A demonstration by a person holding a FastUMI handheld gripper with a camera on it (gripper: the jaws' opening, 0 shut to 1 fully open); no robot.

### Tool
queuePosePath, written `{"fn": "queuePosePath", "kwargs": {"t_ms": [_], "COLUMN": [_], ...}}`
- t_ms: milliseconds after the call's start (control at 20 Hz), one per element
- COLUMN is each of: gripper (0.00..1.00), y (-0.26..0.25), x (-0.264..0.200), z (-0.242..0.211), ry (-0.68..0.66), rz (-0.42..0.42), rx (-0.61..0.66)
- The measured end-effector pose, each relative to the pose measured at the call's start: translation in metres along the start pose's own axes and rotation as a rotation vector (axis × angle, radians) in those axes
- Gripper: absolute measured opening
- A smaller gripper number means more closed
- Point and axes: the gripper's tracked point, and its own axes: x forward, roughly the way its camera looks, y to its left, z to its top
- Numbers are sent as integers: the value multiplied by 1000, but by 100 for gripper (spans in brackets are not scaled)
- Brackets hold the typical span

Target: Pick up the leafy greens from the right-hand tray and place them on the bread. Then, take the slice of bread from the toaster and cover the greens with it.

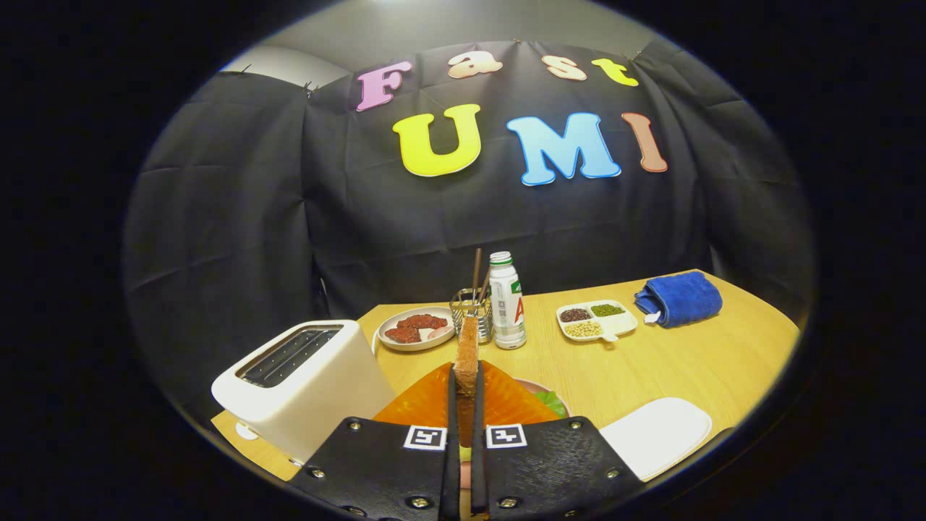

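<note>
My gripper (464, 387) is shut on a slice of toasted bread (467, 351), held edge-on and upright between the two fingers, raised above the table. Just below and beyond the fingers lies an orange mat (506, 405) with a pinkish plate rim and a bit of leafy greens (553, 401) showing at its right side. The white toaster (300, 380) stands to the left of the fingers, its slots showing no bread. A white tray (655, 434) lies to the right of the fingers with nothing on the part I see.
Beyond the slice stand a plate of red food (416, 329), a wire holder with sticks (472, 307) and a white bottle (506, 300). Farther right sit a divided dish of beans (596, 320) and a folded blue towel (678, 298) on the wooden table (651, 369).
</note>
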Motion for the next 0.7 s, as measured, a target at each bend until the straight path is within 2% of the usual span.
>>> {"fn": "queuePosePath", "kwargs": {"t_ms": [400, 550, 700], "gripper": [6, 8, 10], "y": [13, -8, -22], "x": [7, 9, 10], "z": [-31, -31, -36], "ry": [58, 48, 56], "rz": [66, 23, 6], "rx": [32, -19, -6]}}
